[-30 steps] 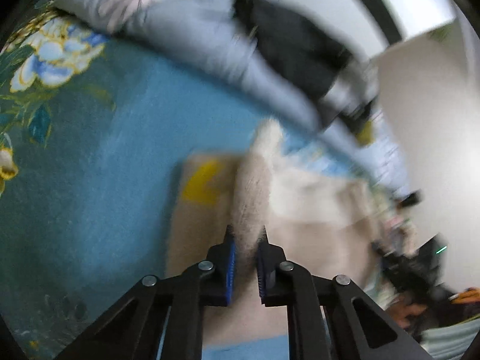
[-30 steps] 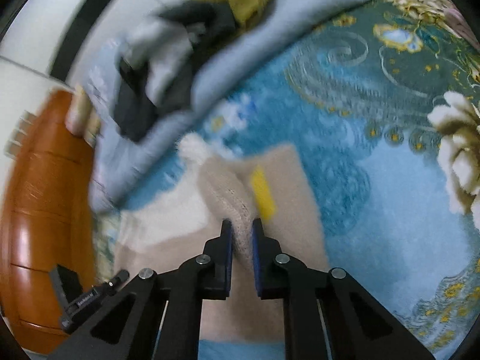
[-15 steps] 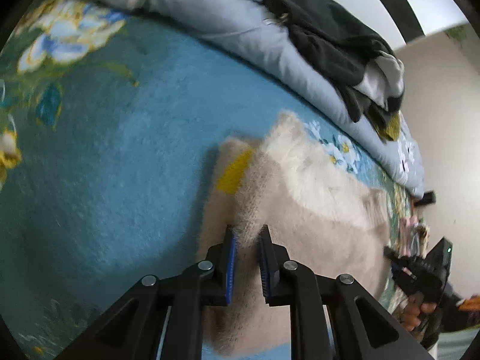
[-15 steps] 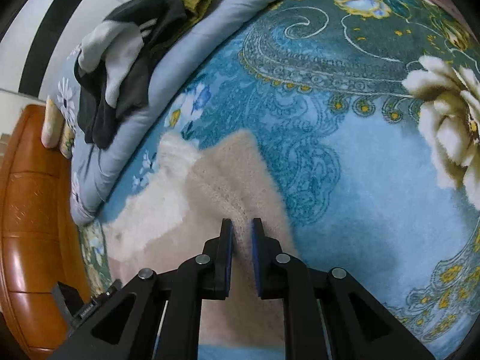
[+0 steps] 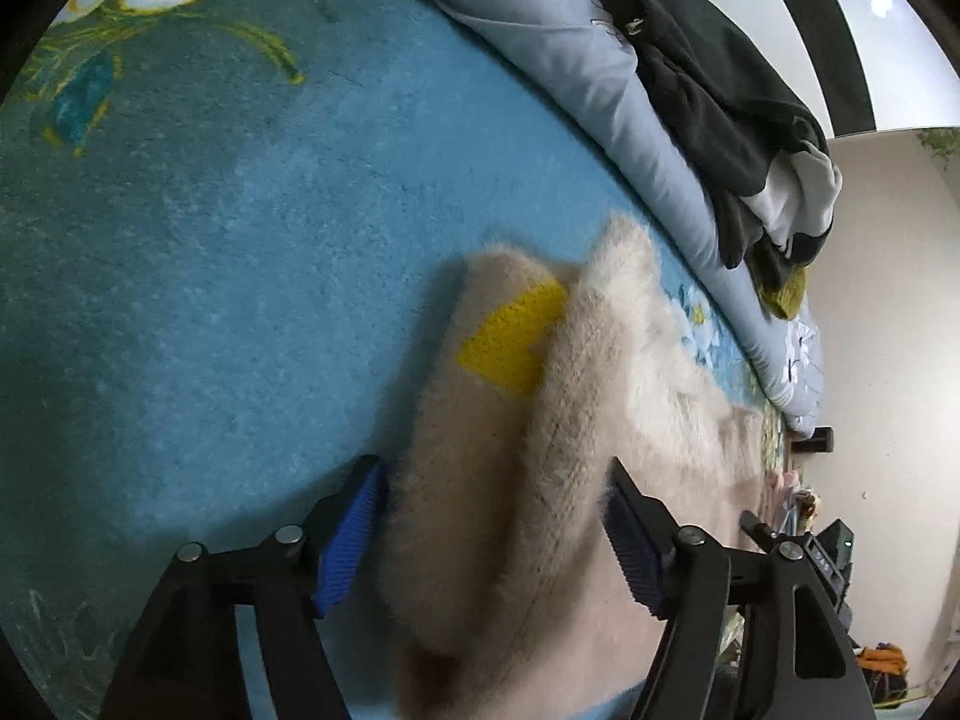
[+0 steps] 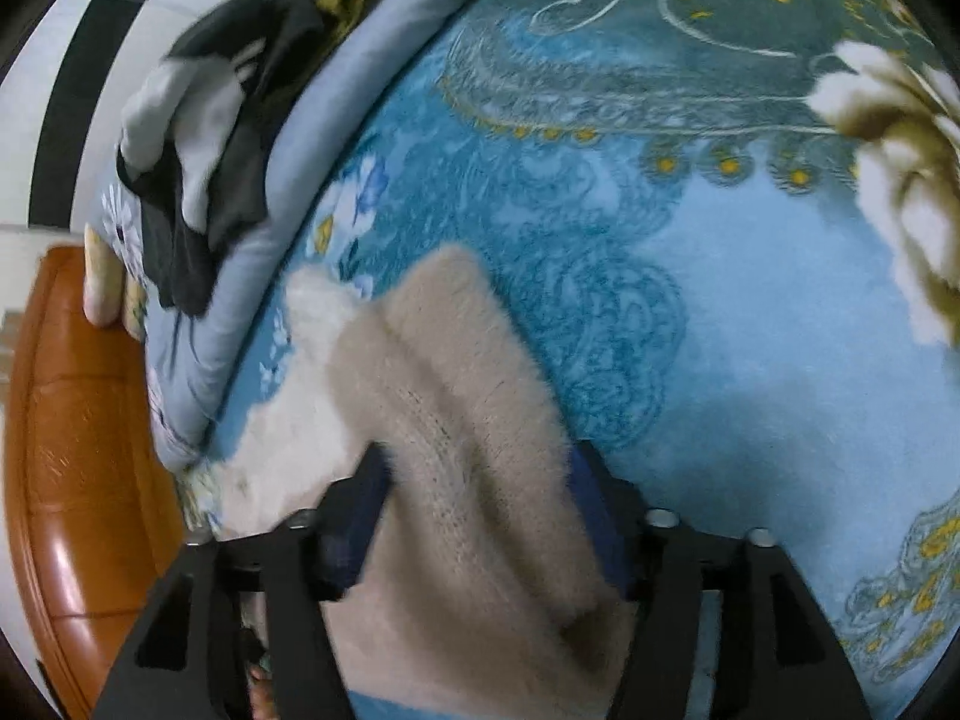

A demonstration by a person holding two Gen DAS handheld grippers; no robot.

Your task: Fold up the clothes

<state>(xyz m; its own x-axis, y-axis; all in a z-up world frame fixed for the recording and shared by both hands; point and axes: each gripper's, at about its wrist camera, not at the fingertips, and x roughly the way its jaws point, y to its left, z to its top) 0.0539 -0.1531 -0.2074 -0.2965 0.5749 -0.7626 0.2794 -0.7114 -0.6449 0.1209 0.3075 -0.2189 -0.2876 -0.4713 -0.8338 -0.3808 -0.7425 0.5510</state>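
A fuzzy beige sweater [image 5: 558, 444] with a yellow patch [image 5: 516, 330] lies on the blue floral bedspread [image 5: 210, 240], one sleeve folded over its body. My left gripper [image 5: 492, 522] is open, its jaws wide apart on either side of the folded sleeve. The sweater also shows in the right wrist view [image 6: 456, 420]. My right gripper [image 6: 480, 516] is open too, its jaws straddling the folded edge, and it holds nothing.
A grey-blue duvet [image 5: 570, 60] runs along the back with a pile of dark, white and olive clothes [image 5: 720, 96] on it, also seen in the right wrist view [image 6: 204, 120]. An orange wooden bed frame [image 6: 78, 450] is at the left.
Both grippers were shut on the sweater's sleeve fold and have opened wide, letting it go. The fold now lies flat on the sweater. Both have lowered closer to the bed.
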